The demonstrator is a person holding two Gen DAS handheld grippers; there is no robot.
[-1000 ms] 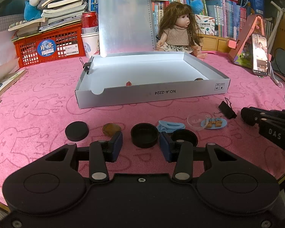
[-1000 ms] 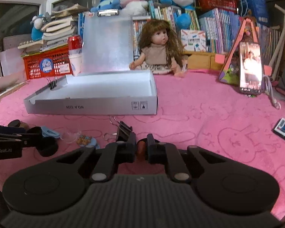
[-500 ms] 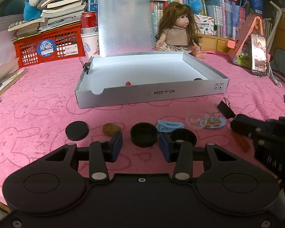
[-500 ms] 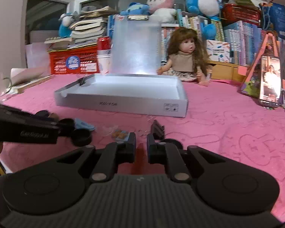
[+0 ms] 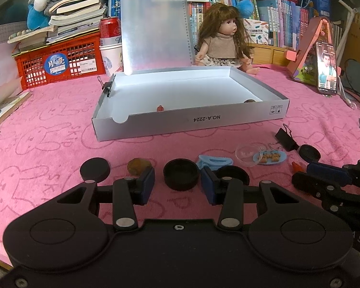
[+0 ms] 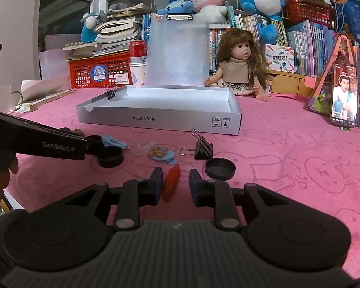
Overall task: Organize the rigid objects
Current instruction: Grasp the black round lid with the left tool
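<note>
My right gripper (image 6: 176, 187) has its jaws opening. A small orange-red piece (image 6: 172, 182) lies on the pink cloth between the pads, and neither pad presses on it. In the left wrist view that gripper (image 5: 302, 177) comes in from the right, with the orange piece (image 5: 295, 166) at its tip. My left gripper (image 5: 177, 184) is open and still, its fingertips on either side of a black cap (image 5: 181, 177) without touching it. The white box (image 5: 192, 121) stands open behind, holding a small red item (image 5: 160, 108) and a brown one (image 5: 249, 101).
On the cloth lie another black cap (image 5: 94, 169), a brown lump (image 5: 138, 165), a blue clip-like piece (image 5: 214, 161), a clear dish (image 5: 250, 154), a blue charm plate (image 5: 271, 157), a binder clip (image 6: 202, 150) and a black cap (image 6: 220, 166). A doll (image 5: 223, 43), a phone (image 5: 326, 69) and a red crate (image 5: 60, 62) stand behind.
The right gripper has opened and let go of the orange-red piece, which now lies on the cloth; it has also shifted left along the row. The left gripper has not moved.
</note>
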